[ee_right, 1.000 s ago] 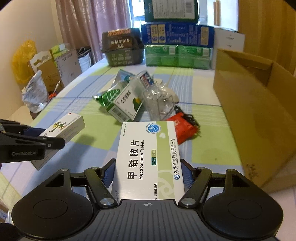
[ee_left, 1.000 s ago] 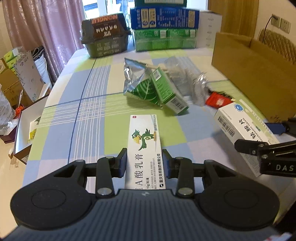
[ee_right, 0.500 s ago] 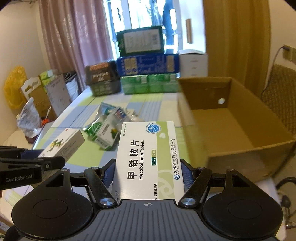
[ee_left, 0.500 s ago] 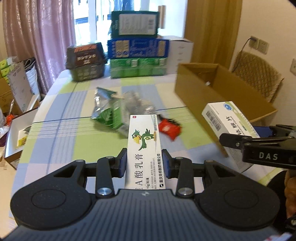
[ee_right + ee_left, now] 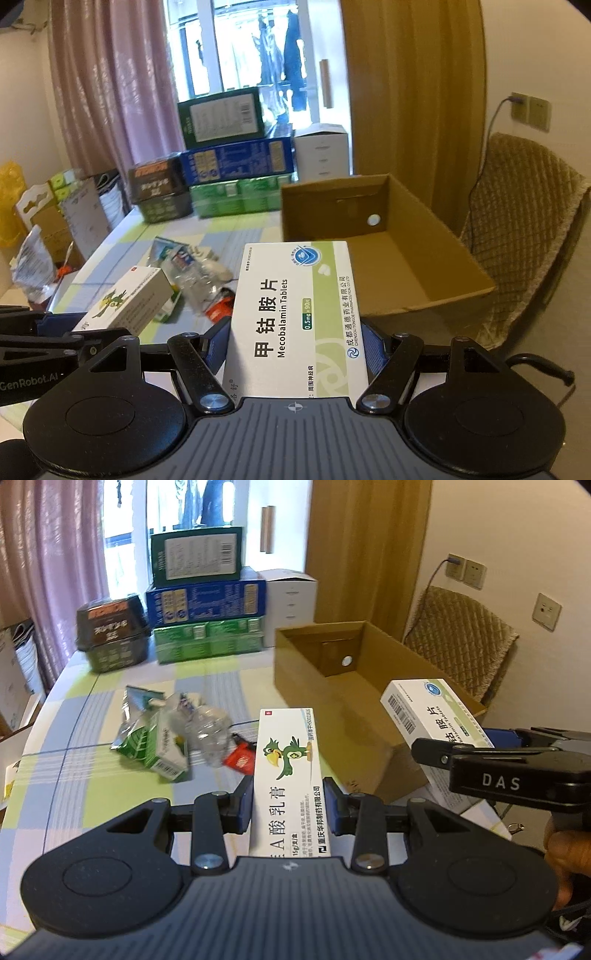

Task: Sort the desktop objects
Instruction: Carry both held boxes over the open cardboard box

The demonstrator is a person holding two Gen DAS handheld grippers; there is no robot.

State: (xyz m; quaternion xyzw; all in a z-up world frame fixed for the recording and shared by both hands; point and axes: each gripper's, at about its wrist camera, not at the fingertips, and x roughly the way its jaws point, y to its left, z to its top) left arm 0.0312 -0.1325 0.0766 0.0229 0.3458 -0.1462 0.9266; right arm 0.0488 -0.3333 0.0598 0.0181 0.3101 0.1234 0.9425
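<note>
Checked green-blue-white surface [image 5: 92, 716], stacked cartons at 12 o'clock. One open cardboard box [image 5: 354, 698] at 1 o'clock. Two medicine boxes held aloft. Left gripper [image 5: 290, 805]: jaws clamped on one narrow white box [image 5: 288, 771], green bird print, "15g". Right gripper [image 5: 295, 343]: jaws clamped on one wider white-green box [image 5: 295, 314], "Mecobalamin Tablets", "0.5mg". One litter pile [image 5: 173, 731] at 10 o'clock.

open cardboard box [image 5: 369, 716] right of clutter pile [image 5: 173, 731] on table [image 5: 81, 716], stacked boxes [image 5: 203, 594] behind, chair [image 5: 461, 642] beyond
</note>
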